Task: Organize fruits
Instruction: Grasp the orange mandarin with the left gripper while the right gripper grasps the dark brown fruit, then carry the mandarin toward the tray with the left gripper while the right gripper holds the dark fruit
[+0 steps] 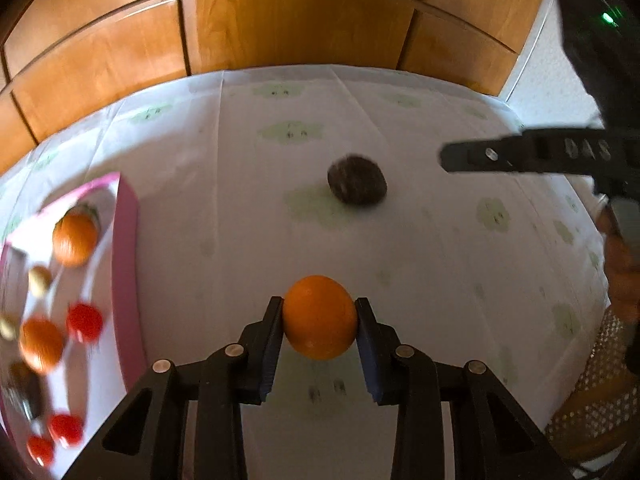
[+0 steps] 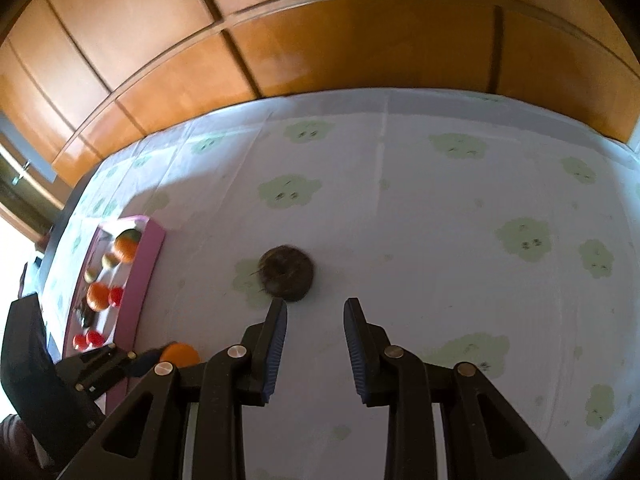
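Observation:
My left gripper (image 1: 319,307) is shut on an orange (image 1: 320,317) and holds it above the table, to the right of the pink tray (image 1: 127,248). The tray holds oranges, red fruits and small brown fruits. A dark brown hairy fruit (image 1: 357,182) lies alone on the tablecloth ahead. In the right wrist view my right gripper (image 2: 316,307) is open and empty, just short of that brown fruit (image 2: 286,273). The tray (image 2: 148,256) shows at the left there, with the left gripper and its orange (image 2: 180,354) low left.
The table has a white cloth with pale green cloud prints (image 2: 440,220). Wooden cabinet doors (image 1: 280,28) stand behind its far edge. The right gripper's body (image 1: 532,154) reaches in from the right in the left wrist view.

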Demonstrator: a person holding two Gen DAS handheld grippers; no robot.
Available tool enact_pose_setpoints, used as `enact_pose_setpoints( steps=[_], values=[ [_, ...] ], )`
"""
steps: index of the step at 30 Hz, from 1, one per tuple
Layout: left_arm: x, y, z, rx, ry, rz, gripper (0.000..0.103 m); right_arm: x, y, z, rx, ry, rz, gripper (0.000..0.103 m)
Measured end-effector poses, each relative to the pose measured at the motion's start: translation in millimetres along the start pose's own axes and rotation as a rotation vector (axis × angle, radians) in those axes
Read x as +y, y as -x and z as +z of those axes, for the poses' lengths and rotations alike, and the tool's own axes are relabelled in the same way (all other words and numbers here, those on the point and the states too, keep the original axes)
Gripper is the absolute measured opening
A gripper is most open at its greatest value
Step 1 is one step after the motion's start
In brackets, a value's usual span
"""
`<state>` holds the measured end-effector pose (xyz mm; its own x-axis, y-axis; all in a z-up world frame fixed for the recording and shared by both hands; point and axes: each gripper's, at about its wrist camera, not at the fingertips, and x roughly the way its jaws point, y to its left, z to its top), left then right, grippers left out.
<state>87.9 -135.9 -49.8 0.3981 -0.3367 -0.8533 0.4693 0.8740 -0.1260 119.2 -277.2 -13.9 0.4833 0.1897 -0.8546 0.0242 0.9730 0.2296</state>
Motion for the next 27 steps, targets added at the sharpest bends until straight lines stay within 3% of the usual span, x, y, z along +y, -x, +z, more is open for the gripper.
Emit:
enact_pose_setpoints(
  steps=[6, 11, 13, 15, 27],
  values=[
    [-1, -3, -17, -0.003, 0.023, 0.003, 0.035, 22, -13, -8, 0.041, 0.093, 0.03, 0.037],
    [1, -4, -18, -0.007, 0.027, -0.006, 0.035, 25, -29, -3, 0.08, 0.118, 0.001, 0.038],
    [1, -3, -20, -0.015, 0.025, -0.009, 0.035, 27, -36, 3, 0.095, 0.132, -0.019, 0.042],
    [2, -3, -21, -0.02, 0.026, -0.011, 0.035, 29, -43, 9, 0.104, 0.141, -0.027, 0.055],
    [4, 1, -26, -0.033, 0.028, -0.021, 0.035, 47, -77, 32, 0.139, 0.226, -0.118, 0.058]
  ],
)
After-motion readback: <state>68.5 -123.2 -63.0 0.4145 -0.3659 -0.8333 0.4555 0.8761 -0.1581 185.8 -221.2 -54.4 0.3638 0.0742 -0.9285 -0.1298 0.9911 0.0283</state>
